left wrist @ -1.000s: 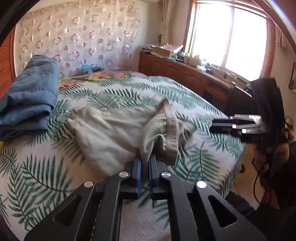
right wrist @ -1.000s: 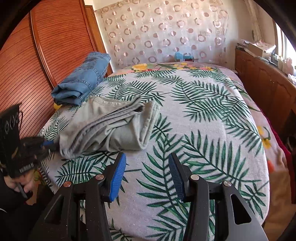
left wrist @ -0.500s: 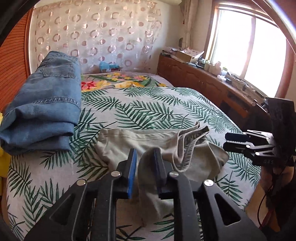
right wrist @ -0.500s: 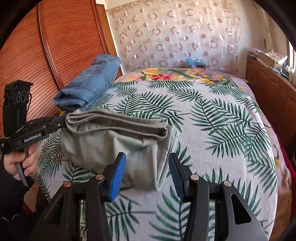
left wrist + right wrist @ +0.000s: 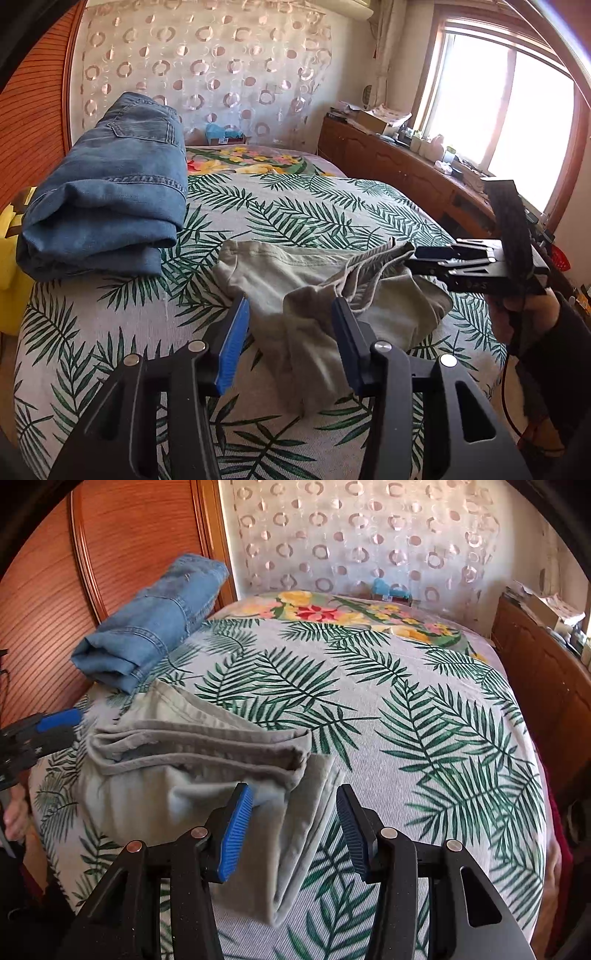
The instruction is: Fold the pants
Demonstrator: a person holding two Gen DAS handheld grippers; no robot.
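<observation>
Grey-green pants [image 5: 314, 280] lie folded in a bundle on the palm-leaf bedspread [image 5: 303, 210]. My left gripper [image 5: 290, 314] is open, its fingers apart over the near end of the bundle, holding nothing. In the right wrist view the same pants [image 5: 177, 771] lie stacked in layers at the bed's left edge. My right gripper [image 5: 295, 805] is open, its fingers on either side of the folded corner. It also shows in the left wrist view [image 5: 417, 258], at the waistband end. The left gripper [image 5: 51, 723] shows at the far left of the right wrist view.
Folded blue jeans [image 5: 107, 195] lie at the bed's far left, by the wooden headboard [image 5: 55, 590]. A wooden sideboard [image 5: 399, 173] with clutter runs under the window at the right. A yellow object [image 5: 11, 251] sits at the left bed edge.
My left gripper has opened and let go of the pants, which now lie on the bed. My right gripper has moved in closer around the folded corner.
</observation>
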